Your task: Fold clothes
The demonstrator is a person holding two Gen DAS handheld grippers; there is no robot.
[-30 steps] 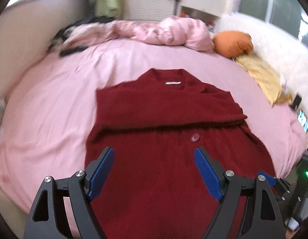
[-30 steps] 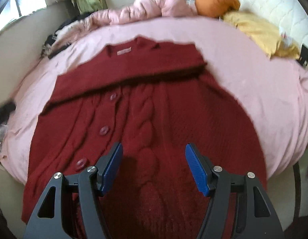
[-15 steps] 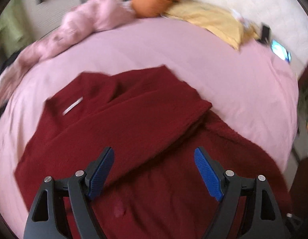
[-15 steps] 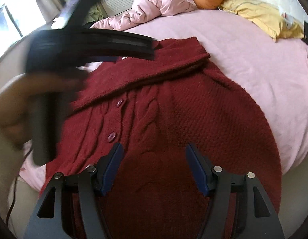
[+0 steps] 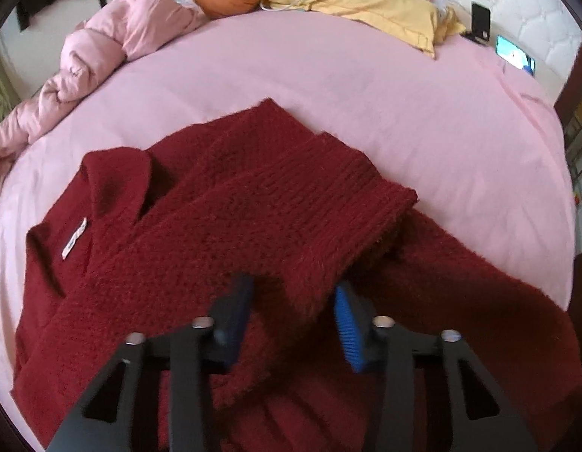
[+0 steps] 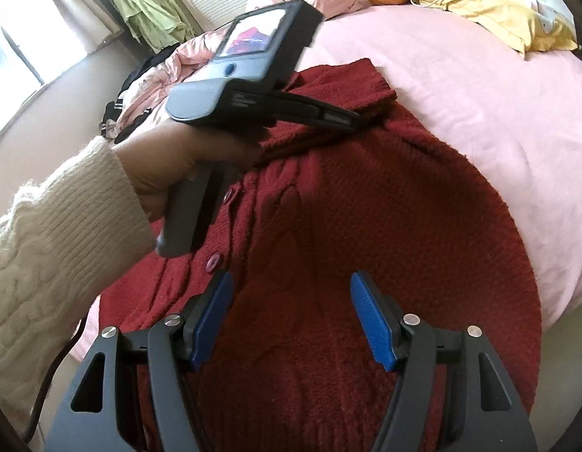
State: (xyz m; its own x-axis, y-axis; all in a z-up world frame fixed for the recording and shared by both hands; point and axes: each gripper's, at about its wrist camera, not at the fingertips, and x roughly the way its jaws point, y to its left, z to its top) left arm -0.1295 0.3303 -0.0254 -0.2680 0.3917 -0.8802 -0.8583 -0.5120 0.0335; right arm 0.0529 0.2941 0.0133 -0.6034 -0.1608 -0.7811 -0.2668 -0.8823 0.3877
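Pink bed (image 5: 366, 86) carries the red cardigan (image 5: 253, 218) at frame centre — left claw (image 5: 291, 301) closing around its folded sleeve cuff (image 5: 328, 233); right claw (image 6: 291, 316) hovers open, empty, over the hem.

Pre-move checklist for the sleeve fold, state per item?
1. Sleeve between the left gripper jaws: ok, jaws closing around its edge.
2. Grip firm on sleeve: cannot tell, pads not clearly pressing yet.
3. Only one layer caught: cannot tell, cardigan body lies right beneath.
4. Right gripper free: ok, open over the lower body, nothing between the jaws.
5. Cardigan flat on bed: ok, no bunching seen.
6. Far bed space: ok, pillow and duvet sit apart from it.
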